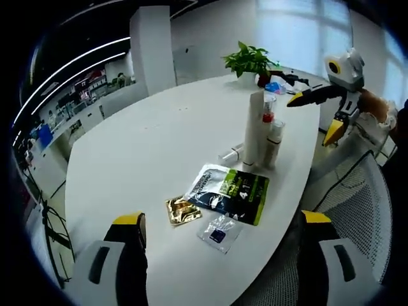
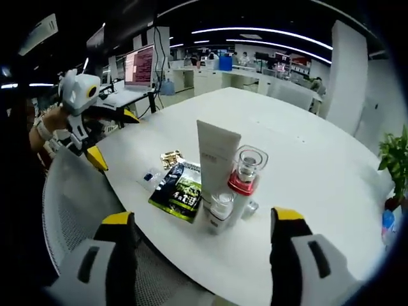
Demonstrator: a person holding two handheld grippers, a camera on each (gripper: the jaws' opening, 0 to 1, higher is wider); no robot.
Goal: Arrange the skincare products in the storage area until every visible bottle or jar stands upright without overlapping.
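Ahead of the right gripper's (image 2: 203,239) open, empty jaws, a tall white tube (image 2: 215,159), red-collared clear bottle (image 2: 244,173) and white capped bottle (image 2: 220,210) stand clustered on the white bench (image 2: 306,159); a small tube (image 1: 231,155) lies flat beside them. The left gripper (image 1: 220,233), also open, is farther off.

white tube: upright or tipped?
Upright. The white tube stands on end on the table, tallest of the cluster, beside the red-collared bottle.

A white oval table (image 1: 146,140) is seen ahead of both tools. Straight ahead of the right tool, a white tube (image 2: 215,159), a red-collared bottle (image 2: 243,178) and a small jar (image 2: 220,209) are clustered upright. A dark green pouch (image 1: 228,192), a gold sachet (image 1: 182,210) and a clear sachet (image 1: 219,233) lie flat nearer the left tool.
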